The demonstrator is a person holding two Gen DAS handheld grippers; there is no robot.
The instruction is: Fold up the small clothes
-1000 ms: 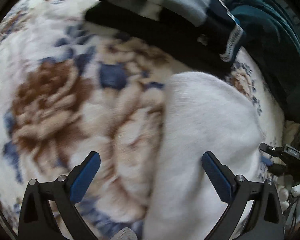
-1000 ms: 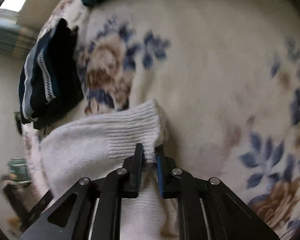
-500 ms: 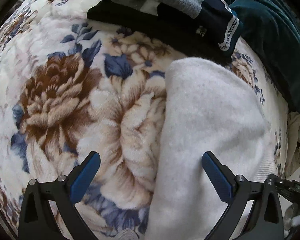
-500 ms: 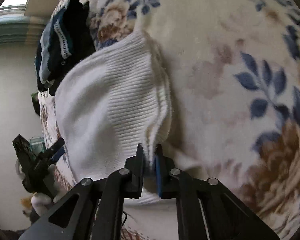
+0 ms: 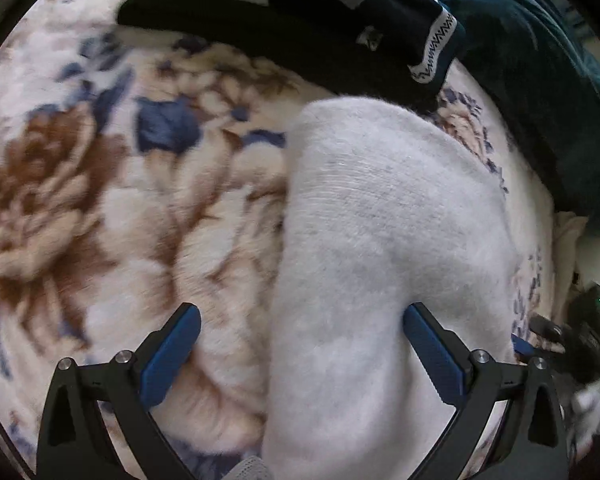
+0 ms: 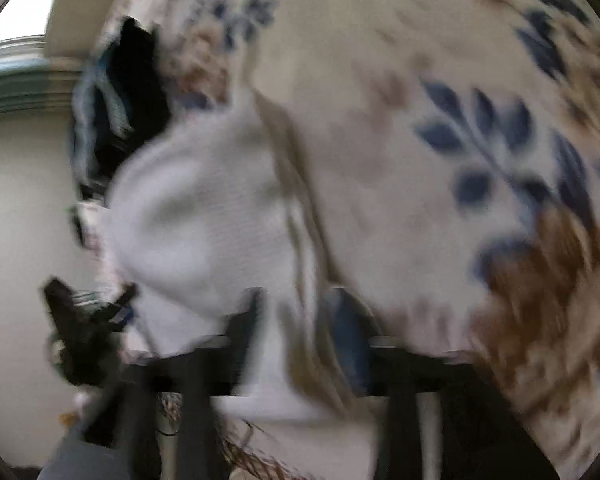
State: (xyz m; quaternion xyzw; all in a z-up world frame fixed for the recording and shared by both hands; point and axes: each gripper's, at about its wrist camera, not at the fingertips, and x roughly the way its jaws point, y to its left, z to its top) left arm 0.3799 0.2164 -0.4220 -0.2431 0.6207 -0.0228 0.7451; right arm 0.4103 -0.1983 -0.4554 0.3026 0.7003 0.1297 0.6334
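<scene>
A white knitted garment [image 5: 380,240] lies folded on the floral blanket [image 5: 100,200]. My left gripper [image 5: 300,352] is open just above it, its right finger over the white cloth and its left finger over the blanket. In the blurred right wrist view the white garment [image 6: 204,220] runs from the middle down between the fingers of my right gripper [image 6: 296,320]. Its jaws now stand apart, with the cloth edge still lying between them.
A stack of folded dark clothes [image 5: 340,20] with a patterned white band lies at the blanket's far edge; it also shows in the right wrist view [image 6: 112,112]. A dark teal cloth [image 5: 540,80] lies to the far right. The blanket's edge and a pale wall [image 6: 20,240] are left.
My right gripper's jaws have parted from their tight pinch on the white cloth edge, and it is moving fast. My left gripper moved closer to the garment and stayed open.
</scene>
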